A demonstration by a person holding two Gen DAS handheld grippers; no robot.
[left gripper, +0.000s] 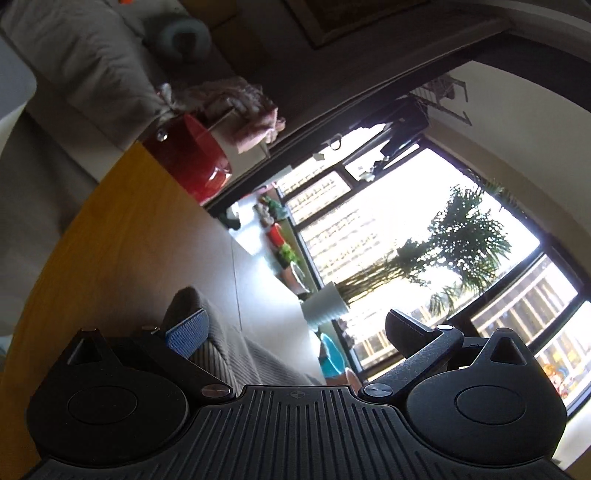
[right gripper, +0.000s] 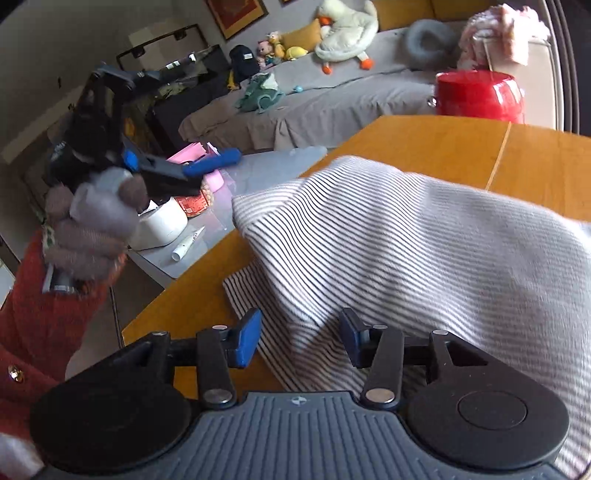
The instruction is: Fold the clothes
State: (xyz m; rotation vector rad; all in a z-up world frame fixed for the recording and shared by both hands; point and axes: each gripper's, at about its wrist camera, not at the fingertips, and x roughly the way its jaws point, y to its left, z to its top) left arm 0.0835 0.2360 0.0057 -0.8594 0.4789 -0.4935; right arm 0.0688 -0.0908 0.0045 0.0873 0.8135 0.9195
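Your striped garment (right gripper: 406,236) is soft ribbed cloth, matt, in fine grey and white lines. The tabletop (right gripper: 436,144) beneath it is smooth orange-toned wood with a low sheen. Your right gripper (right gripper: 301,338) has matt black plastic arms, bright metal screw heads and textured blue pads on its fingers (right gripper: 248,338). The red container (right gripper: 480,96) is glossy.

Orange wooden desk (right gripper: 424,147) filled near ground. Grey-covered sofa (right gripper: 332,96) ran along far wall, stuffed duck (right gripper: 347,33) and grey ring cushion (right gripper: 430,42) lay on it. Red stool (right gripper: 480,96) stood at far right beside desk. Framed picture (right gripper: 236,13) hung on wall. Large dark-framed window (left gripper: 424,240) blazed bright; potted palm (left gripper: 461,236) stood in white pot before it.
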